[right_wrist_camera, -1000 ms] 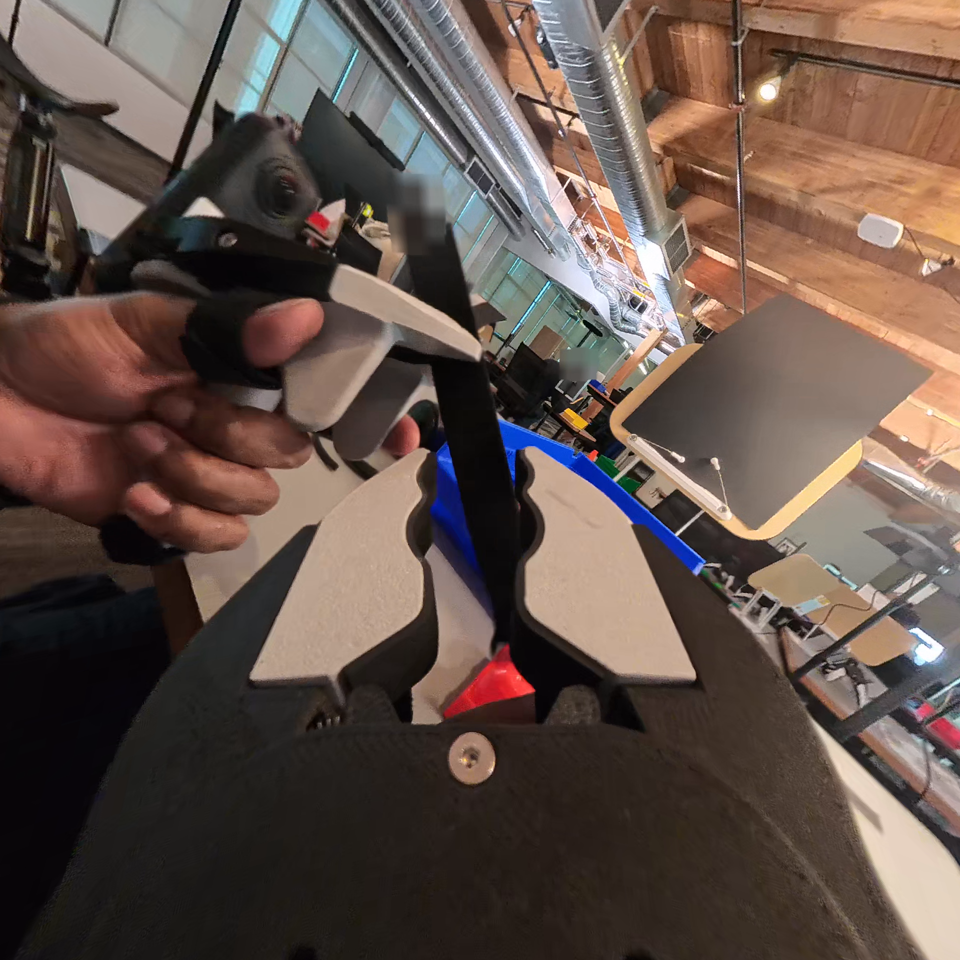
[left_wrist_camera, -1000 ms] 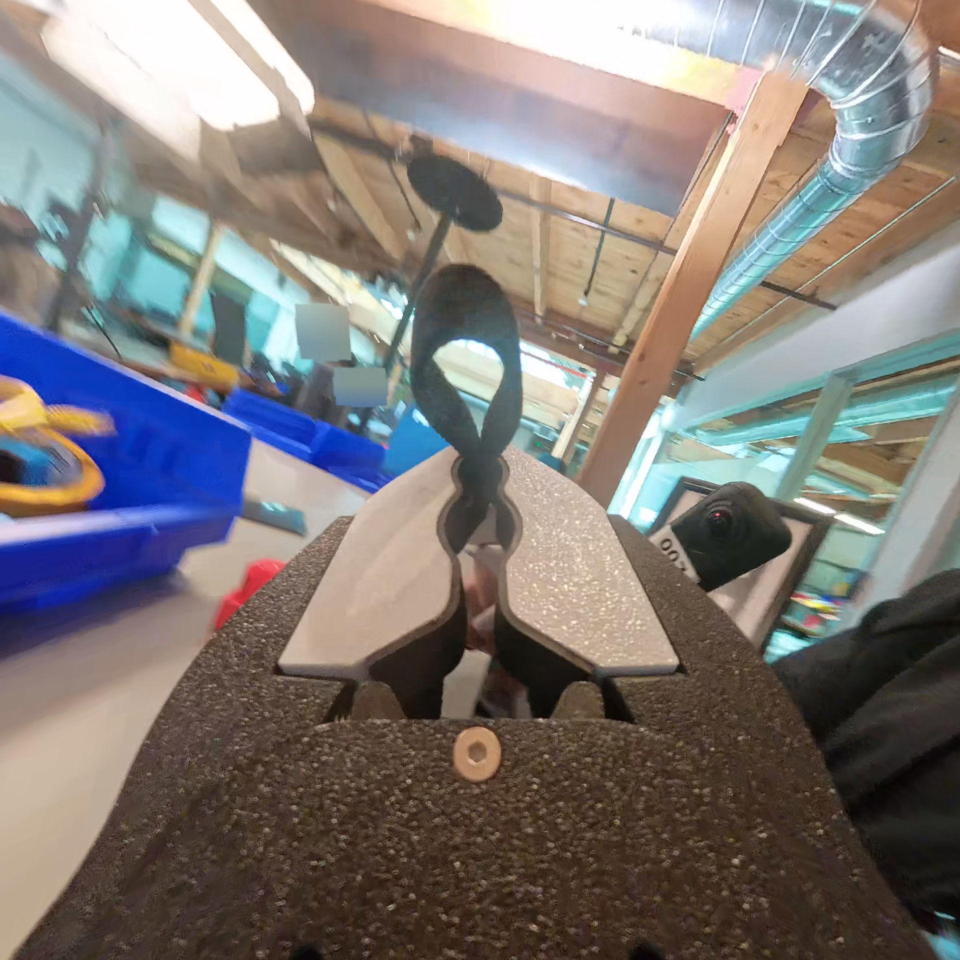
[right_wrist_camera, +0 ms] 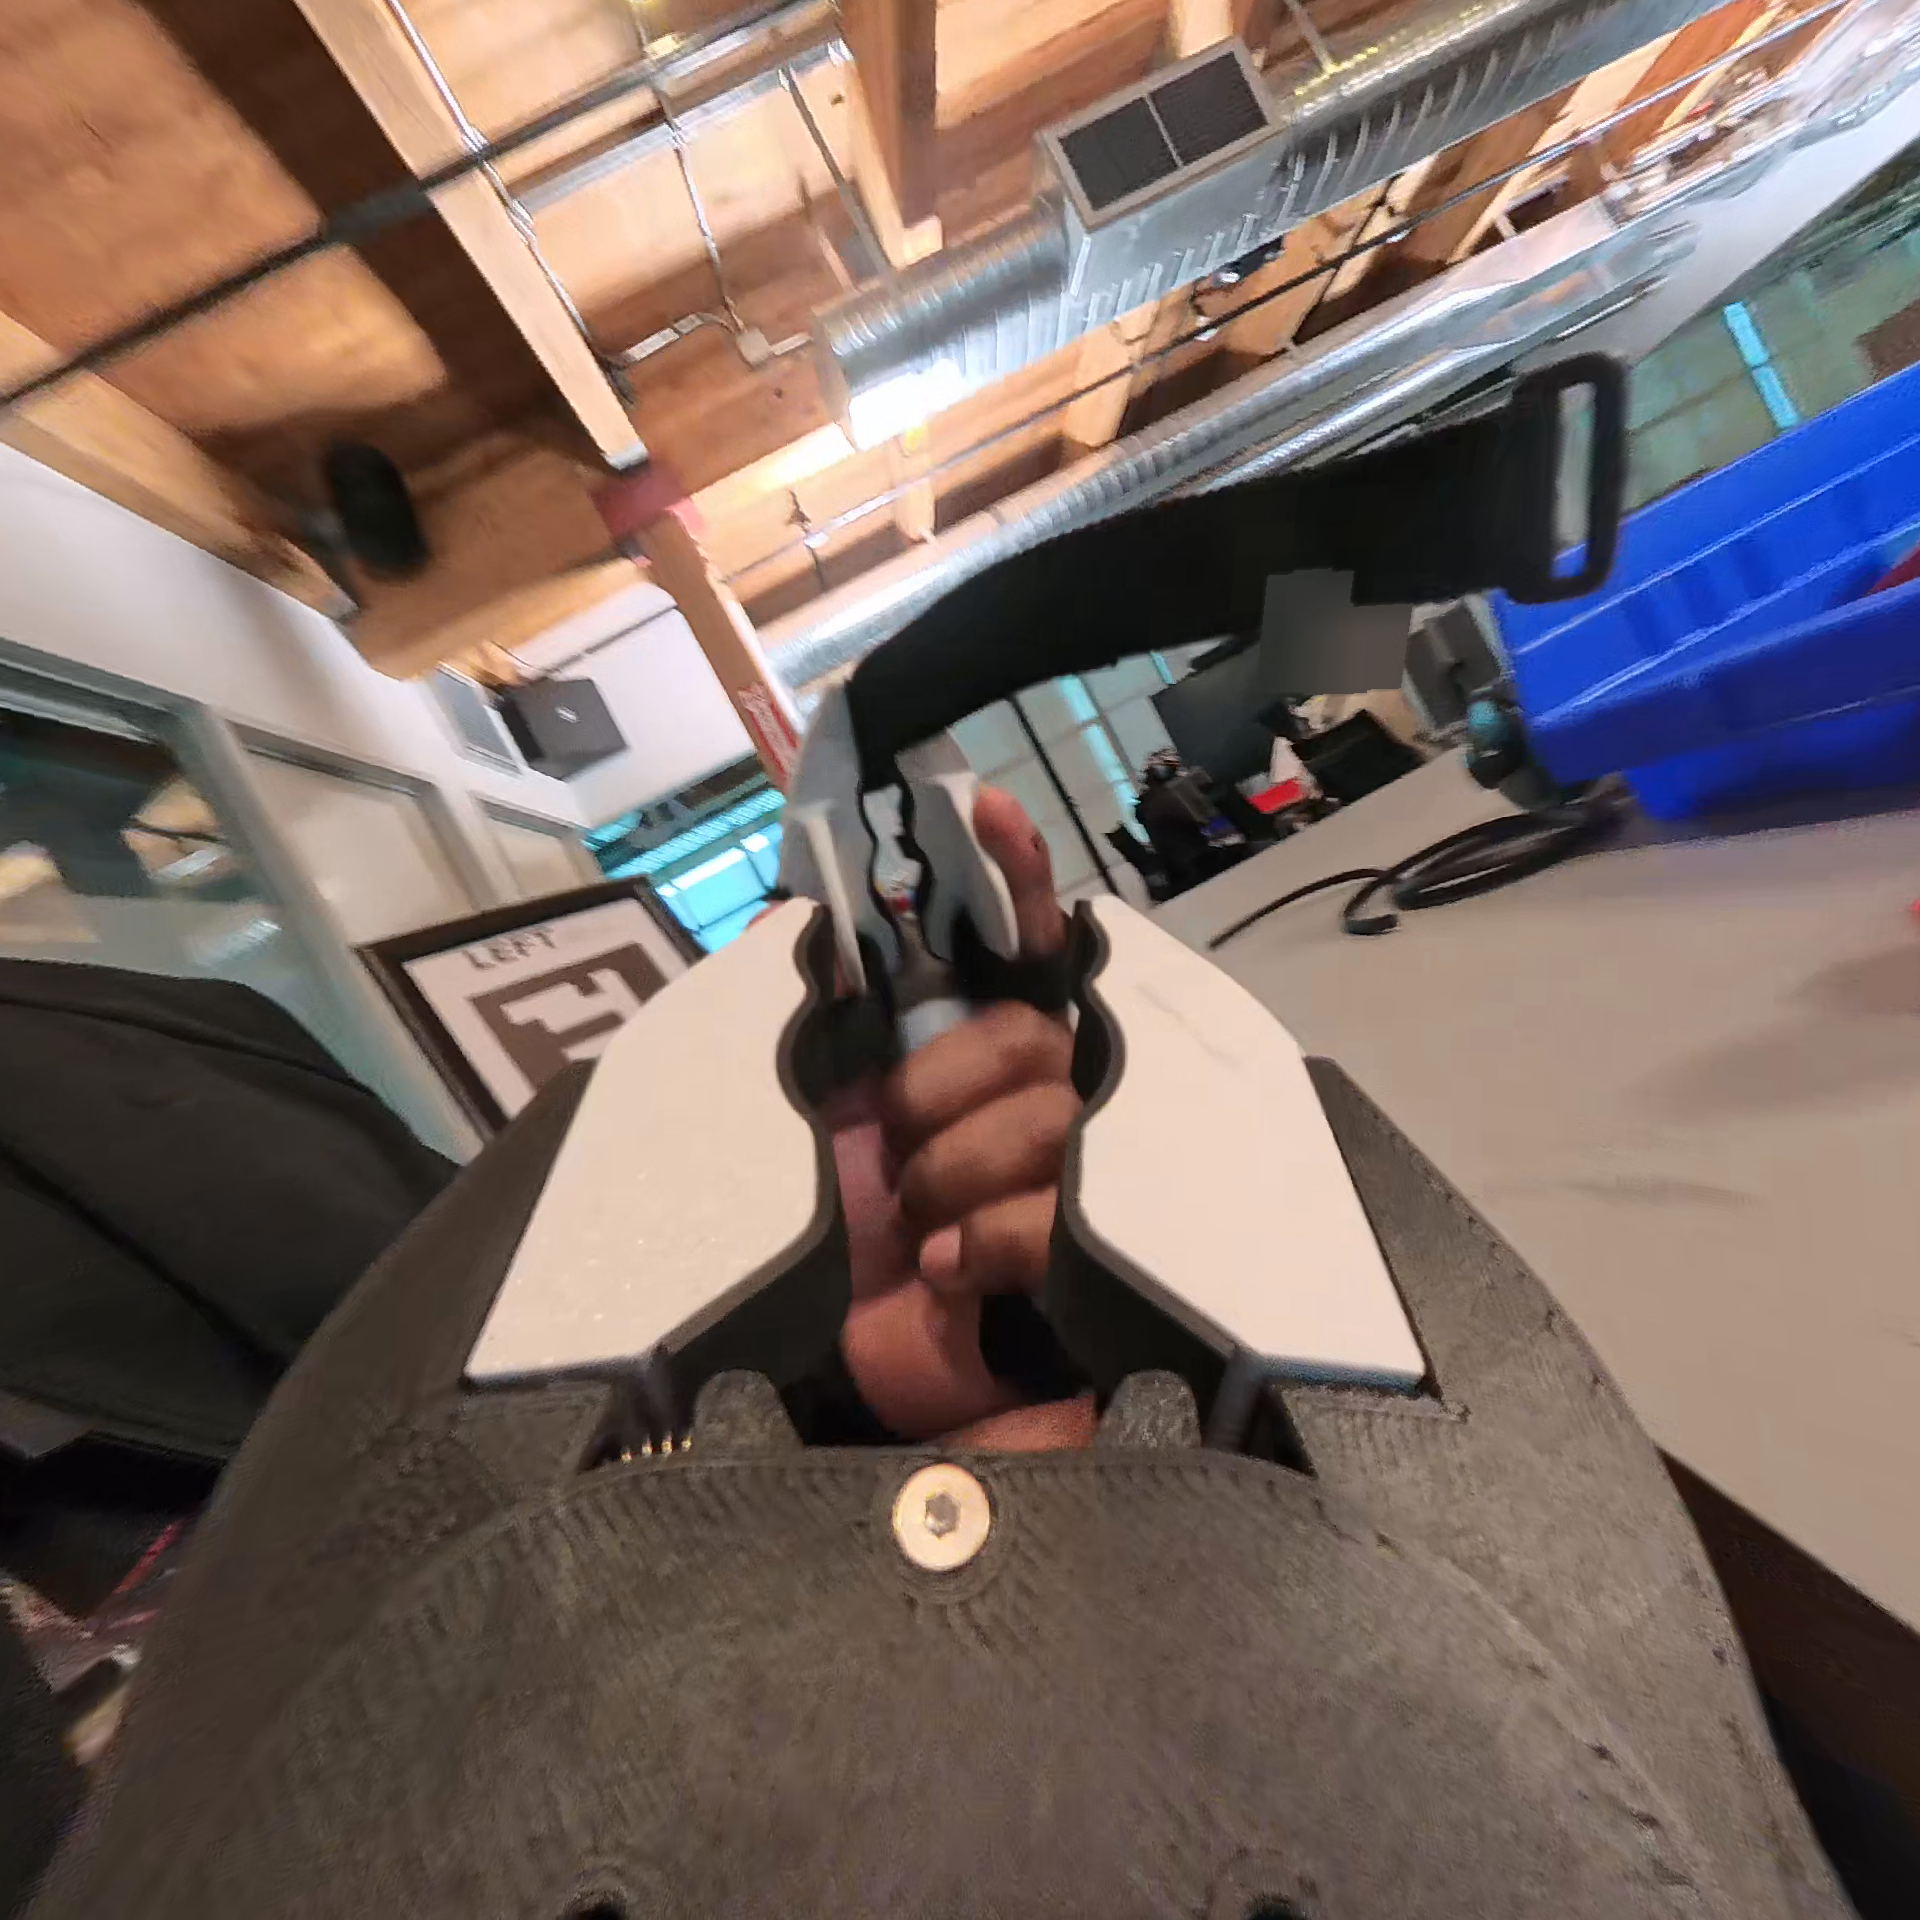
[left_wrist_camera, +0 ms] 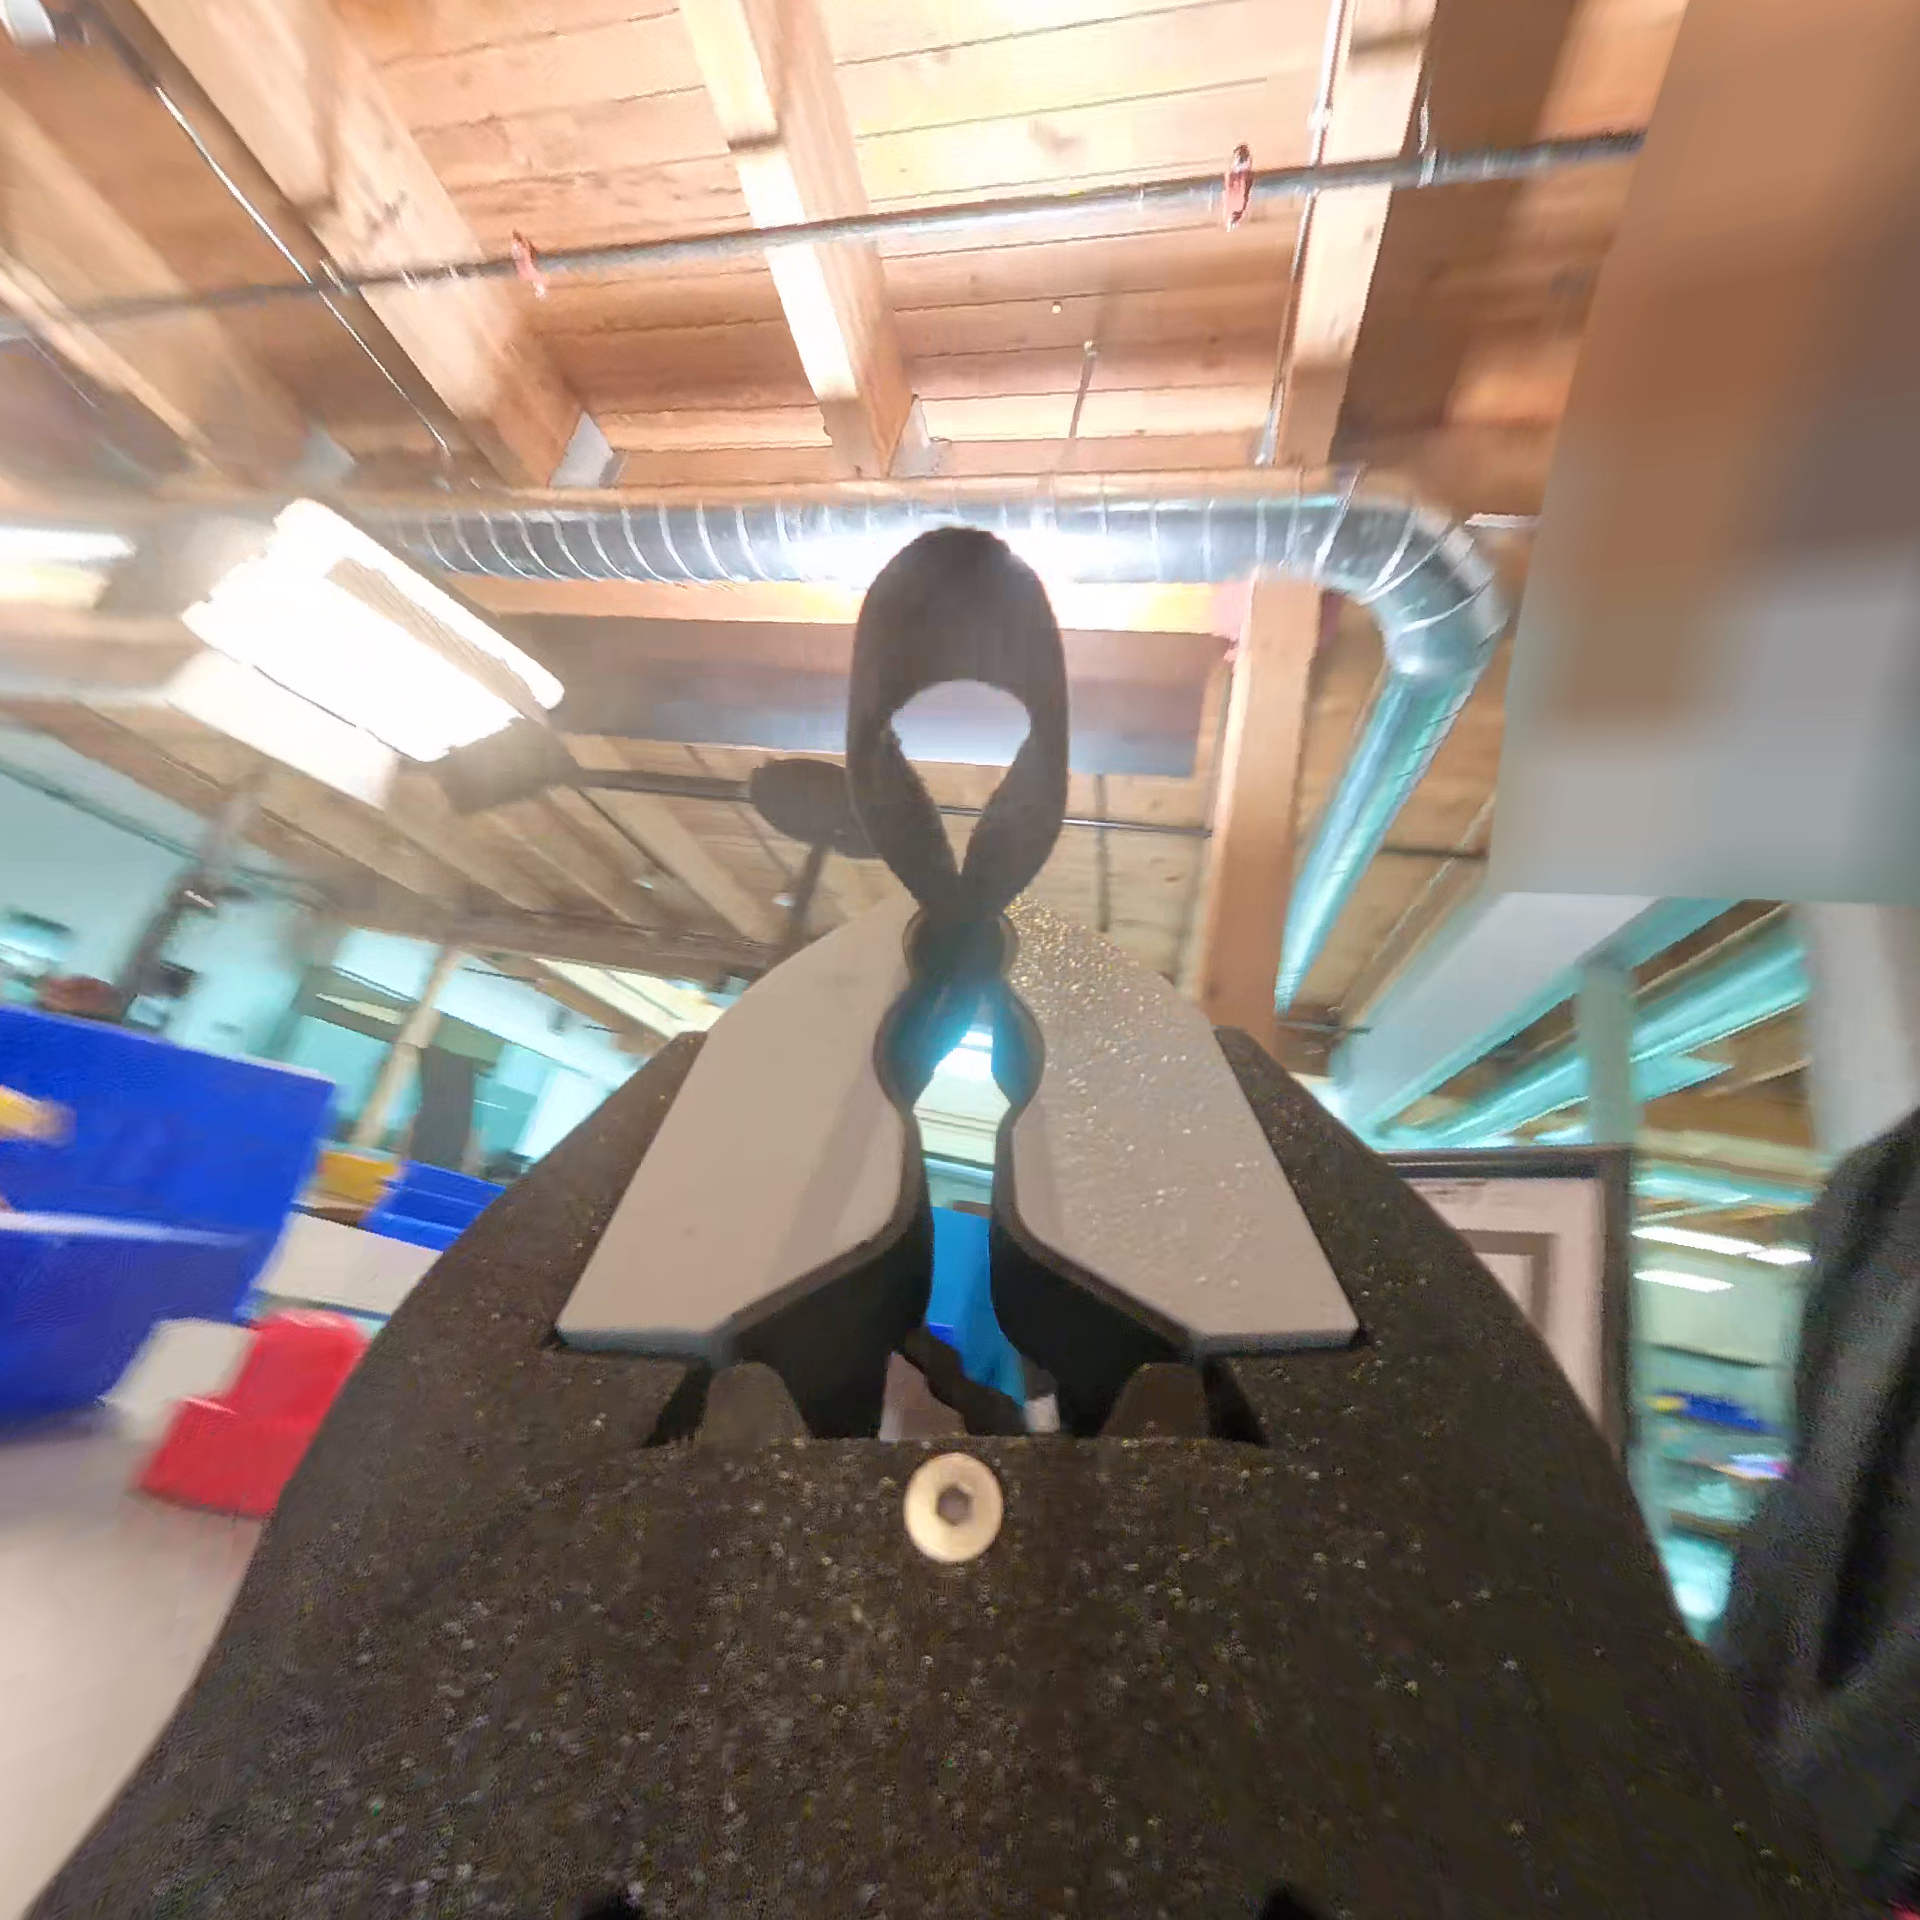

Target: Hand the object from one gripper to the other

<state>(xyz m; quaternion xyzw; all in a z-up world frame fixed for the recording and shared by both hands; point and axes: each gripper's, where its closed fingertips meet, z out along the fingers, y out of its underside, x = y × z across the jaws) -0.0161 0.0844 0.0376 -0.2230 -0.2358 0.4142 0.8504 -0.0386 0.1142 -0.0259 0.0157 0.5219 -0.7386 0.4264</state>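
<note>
A black strap (left_wrist_camera: 956, 665) is pinched in my left gripper (left_wrist_camera: 956, 935), which is shut on it. A twisted loop of the strap stands above the fingertips, against the ceiling. In the right wrist view the left gripper (right_wrist_camera: 878, 774) is held up by a person's hand (right_wrist_camera: 977, 1143). From it the strap (right_wrist_camera: 1195, 582) arcs right and ends in a black buckle (right_wrist_camera: 1579, 488). My right gripper (right_wrist_camera: 948, 925) is open and empty. It sits below the left gripper and clear of the strap.
Blue bins (left_wrist_camera: 135, 1195) and a red object (left_wrist_camera: 260, 1413) sit on the table at the left. In the right wrist view, a grey table (right_wrist_camera: 1558, 1143) holds a black cable (right_wrist_camera: 1455, 883) and a blue bin (right_wrist_camera: 1714, 644). A framed marker board (right_wrist_camera: 540, 997) stands at the left. The grippers' ends are close to 8 cm from one another.
The strap that ran between the right gripper's fingers is now out of them. The right gripper has dropped below the left one. The left gripper has tilted up, still holding the strap.
</note>
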